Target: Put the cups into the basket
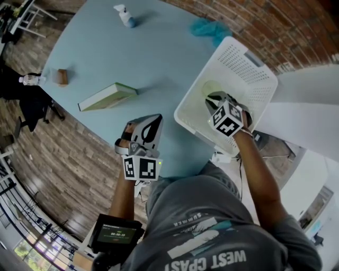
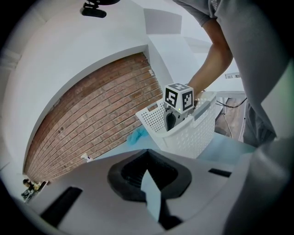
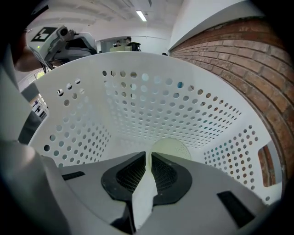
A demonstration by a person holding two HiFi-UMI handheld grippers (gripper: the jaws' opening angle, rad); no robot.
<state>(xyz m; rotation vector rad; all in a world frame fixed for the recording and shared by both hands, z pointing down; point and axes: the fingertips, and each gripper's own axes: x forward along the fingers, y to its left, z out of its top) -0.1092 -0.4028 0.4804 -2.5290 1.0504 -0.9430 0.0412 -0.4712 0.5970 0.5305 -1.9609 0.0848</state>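
A white perforated basket (image 1: pixel 249 69) stands on the right part of the light blue table (image 1: pixel 106 47). My right gripper (image 1: pixel 214 99) reaches down into it. In the right gripper view the basket's holed walls (image 3: pixel 151 101) surround the gripper (image 3: pixel 148 156), whose jaws stand nearly together on the thin wall of a pale green cup (image 3: pixel 171 148). The same cup (image 1: pixel 212 87) shows inside the basket from above. My left gripper (image 1: pixel 153 120) hovers over the table's near edge, left of the basket, shut and holding nothing. From the left gripper view (image 2: pixel 147 153) the basket (image 2: pixel 188 133) lies ahead.
A green book (image 1: pixel 107 97) lies mid-table. A spray bottle (image 1: pixel 125 16) and a blue cloth (image 1: pixel 211 29) sit at the far side. A small brown block (image 1: pixel 62 77) and a water bottle (image 1: pixel 32 80) are at the left edge. A brick floor surrounds the table.
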